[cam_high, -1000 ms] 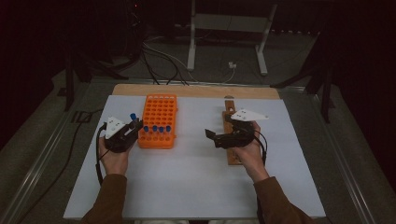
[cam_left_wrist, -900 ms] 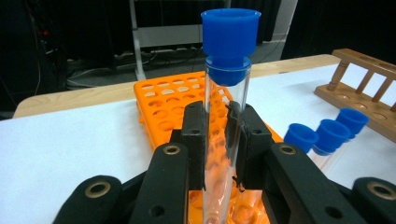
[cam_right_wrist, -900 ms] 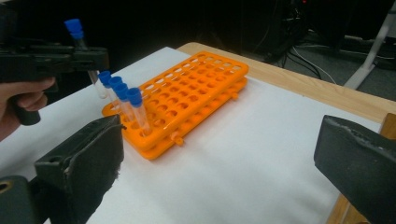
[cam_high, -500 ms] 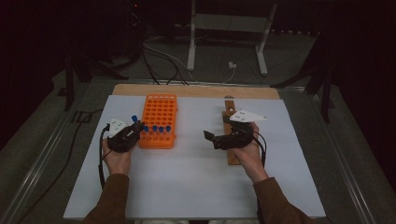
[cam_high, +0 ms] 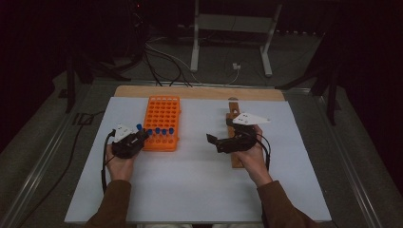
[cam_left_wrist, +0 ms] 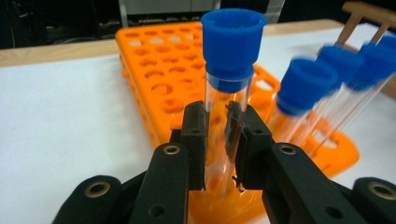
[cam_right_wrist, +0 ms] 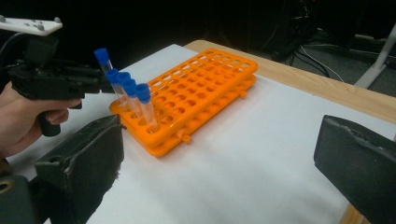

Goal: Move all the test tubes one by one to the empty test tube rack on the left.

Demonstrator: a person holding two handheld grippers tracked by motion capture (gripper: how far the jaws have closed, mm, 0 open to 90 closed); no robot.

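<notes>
Lowering straight, the tube [cam_left_wrist: 227,88] clamped in the left gripper [cam_left_wrist: 218,140] should be centred over its rack [cam_left_wrist: 163,79] hole; right gripper [cam_right_wrist: 219,154] wide.

Dim room, bright lit table, neighbouring tube caps blurred.

The place reads as a lab or recording studio set up for a bench exercise. An orange test-tube rack [cam_high: 161,122] with blue-capped clear tubes [cam_right_wrist: 144,105] stands on a white sheet [cam_high: 199,185] laid over a wooden table [cam_high: 199,92], at about 10 o'clock from the sheet's middle. Around it the room is dark. On the grey floor [cam_high: 228,52] beyond the table, at 12 o'clock, loose cables [cam_high: 164,59] trail past the white feet of a metal stand [cam_high: 230,33]. Metal rails [cam_high: 43,161] run along the table's sides.
</notes>
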